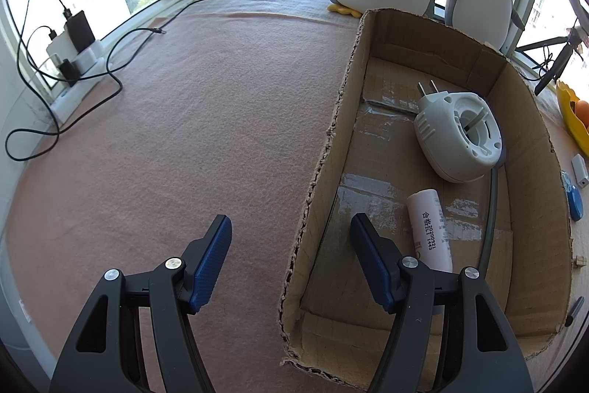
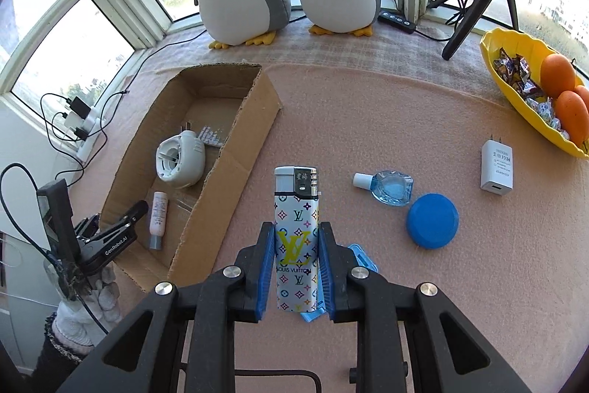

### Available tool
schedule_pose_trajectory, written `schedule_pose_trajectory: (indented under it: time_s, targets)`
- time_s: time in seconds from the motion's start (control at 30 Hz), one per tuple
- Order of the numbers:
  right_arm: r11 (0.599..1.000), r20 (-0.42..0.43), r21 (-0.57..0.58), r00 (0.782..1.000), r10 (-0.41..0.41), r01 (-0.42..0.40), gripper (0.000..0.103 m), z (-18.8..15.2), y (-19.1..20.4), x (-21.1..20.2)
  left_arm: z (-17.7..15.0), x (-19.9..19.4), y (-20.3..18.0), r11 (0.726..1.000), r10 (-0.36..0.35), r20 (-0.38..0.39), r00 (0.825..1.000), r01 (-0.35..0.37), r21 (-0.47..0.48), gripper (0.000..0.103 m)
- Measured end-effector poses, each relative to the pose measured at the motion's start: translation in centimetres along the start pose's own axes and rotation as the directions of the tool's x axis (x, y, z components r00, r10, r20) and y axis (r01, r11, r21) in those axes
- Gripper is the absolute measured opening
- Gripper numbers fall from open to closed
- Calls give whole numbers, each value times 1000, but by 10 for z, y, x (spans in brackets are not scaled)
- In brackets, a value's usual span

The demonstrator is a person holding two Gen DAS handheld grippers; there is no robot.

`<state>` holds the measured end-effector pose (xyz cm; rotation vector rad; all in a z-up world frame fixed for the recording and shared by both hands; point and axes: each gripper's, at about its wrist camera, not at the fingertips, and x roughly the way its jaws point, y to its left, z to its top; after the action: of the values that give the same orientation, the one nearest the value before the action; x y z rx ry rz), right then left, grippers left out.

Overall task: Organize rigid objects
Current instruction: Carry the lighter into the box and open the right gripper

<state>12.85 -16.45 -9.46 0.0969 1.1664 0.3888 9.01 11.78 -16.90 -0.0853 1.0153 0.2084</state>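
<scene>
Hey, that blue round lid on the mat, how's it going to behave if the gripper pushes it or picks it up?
The blue lid looks like hard plastic, so it is probably stiff and light. Lying flat on the fuzzy mat, it would likely slide rather than roll, though on edge it could roll away. Its low, smooth rim may slip from the gripper.

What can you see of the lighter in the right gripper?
The lighter is a tall rectangular body with a glossy white wrap printed in multicolour monogram marks and a large yellow logo. Its top has a grey-white cap and a chrome section with a black trim band. It stands along the fingers, cap end away from the camera, its lower half clamped between the blue pads of the right gripper. A blue plastic piece shows behind its base.
</scene>
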Motion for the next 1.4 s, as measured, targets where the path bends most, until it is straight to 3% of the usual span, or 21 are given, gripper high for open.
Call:
schedule_pose_trajectory:
  time_s: [0.27, 0.5, 0.7, 1.3, 1.37, 1.4]
  targets:
    - [993, -1, -4, 993, 116, -116, 21, 9, 47, 13, 0, 0, 0, 1000, -1, 0, 1000, 1, 0, 68]
    - [985, -32, -12, 985, 169, -170, 21, 11, 82, 37, 0, 1, 0, 1000, -4, 1, 1000, 4, -1, 68]
    - [983, -66, -7, 981, 180, -181, 21, 9, 97, 58, 0, 1, 0, 1000, -4, 1, 1000, 4, -1, 68]
    - [990, -109, -74, 988, 113, -122, 21, -5, 114, 83, 0, 2, -3, 1000, -7, 0, 1000, 7, -5, 68]
    - [991, -103, -76, 989, 105, -114, 25, -5, 113, 82, 0, 2, -3, 1000, -7, 0, 1000, 7, -6, 68]
    - [990, -105, -73, 988, 110, -118, 33, -5, 114, 82, 0, 1, -2, 1000, -7, 1, 1000, 7, -5, 68]
